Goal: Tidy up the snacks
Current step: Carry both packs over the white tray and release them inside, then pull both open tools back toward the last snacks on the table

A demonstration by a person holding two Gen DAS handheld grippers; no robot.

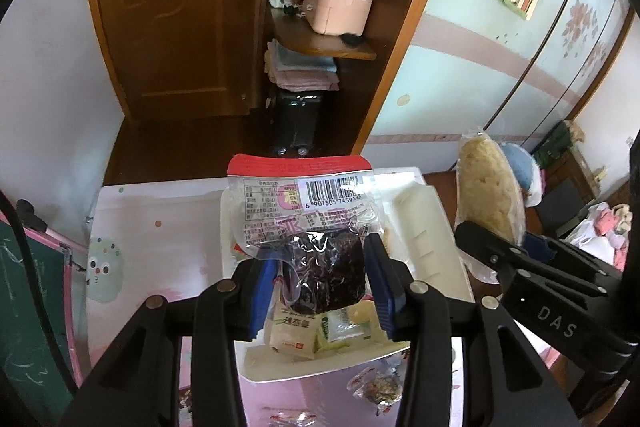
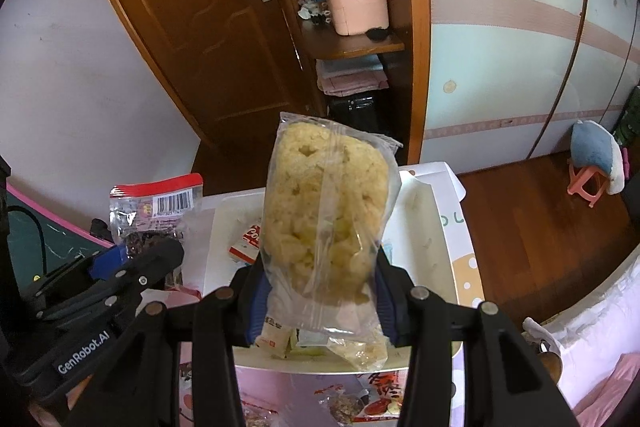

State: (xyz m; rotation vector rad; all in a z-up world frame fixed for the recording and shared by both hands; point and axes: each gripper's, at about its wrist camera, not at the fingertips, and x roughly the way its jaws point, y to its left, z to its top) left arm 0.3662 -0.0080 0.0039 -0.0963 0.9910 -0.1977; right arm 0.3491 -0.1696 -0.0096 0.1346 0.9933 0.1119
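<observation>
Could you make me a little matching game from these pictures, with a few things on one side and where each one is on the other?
Things:
1. clear packet of dark dried snack with a red top
2. clear bag of pale yellow puffed snack
3. pink plastic caddy with a handle

Places:
A. on the wooden shelf
B. in the right gripper
C. in the left gripper

Pairs: 1-C, 2-B, 3-A

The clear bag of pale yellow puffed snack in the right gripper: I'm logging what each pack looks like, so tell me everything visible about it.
The clear bag of puffed snack is a see-through plastic pouch with a seam down its middle, packed with a lumpy, pale yellow, crisp-looking cake. It stands nearly upright, tilted slightly, its crimped top end uppermost. The right gripper clamps its lower part between blue pads, the loose bottom end crumpling below. It hangs above the white tray without resting on it, apart from the other packets.
</observation>
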